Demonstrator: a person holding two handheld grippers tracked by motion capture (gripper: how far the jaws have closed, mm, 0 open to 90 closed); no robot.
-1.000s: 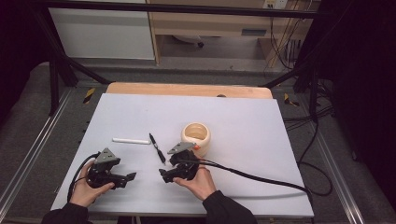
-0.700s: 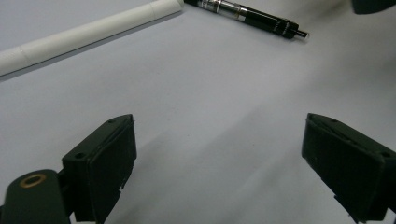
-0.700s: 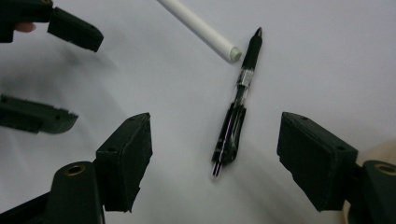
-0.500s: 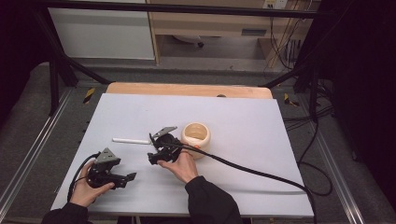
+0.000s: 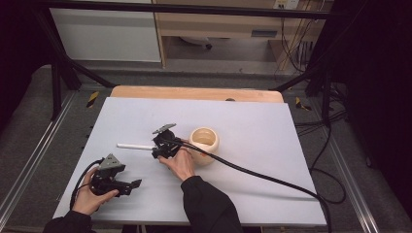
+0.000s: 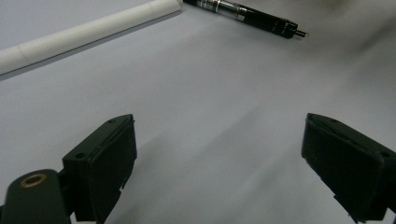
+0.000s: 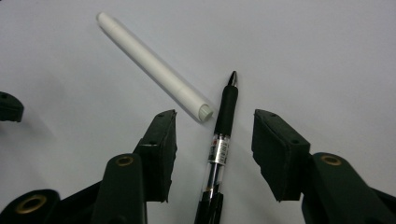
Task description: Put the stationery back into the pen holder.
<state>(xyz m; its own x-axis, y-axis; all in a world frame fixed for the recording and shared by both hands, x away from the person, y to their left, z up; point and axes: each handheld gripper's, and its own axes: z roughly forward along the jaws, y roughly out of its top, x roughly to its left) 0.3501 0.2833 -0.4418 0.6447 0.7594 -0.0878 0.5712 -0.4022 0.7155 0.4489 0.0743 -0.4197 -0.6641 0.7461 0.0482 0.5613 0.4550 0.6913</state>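
High view: the right gripper [image 5: 163,145] sits near the middle of the white counter [image 5: 272,126], just left of the cream cup [image 5: 204,141], its nose over the right end of the white marker [image 5: 133,145]; the left gripper [image 5: 121,183] rests well apart, at the near-left corner, hand around its body. Left gripper view: jaws spread wide with nothing but bare counter between them; the white marker [image 6: 84,32] and the black pen [image 6: 245,16] lie far ahead at the top edge — this hand is clearly the farther one. Right gripper view: the black pen [image 7: 223,140] lies flat on the counter between the two pads, tip pointing away from the gripper, long axis running nearly straight along the gripper's own line, so the jaws straddle the barrel crosswise. The jaws have just been closing, yet a gap remains on both sides — pads not touching the pen, nothing gripped. The white marker [image 7: 154,67] lies just beside the pen's grip section, angled away to the upper left, its cap end near the left pad. Judgement: the pen is centred well enough for a pinch; the marker's near end could be caught too.
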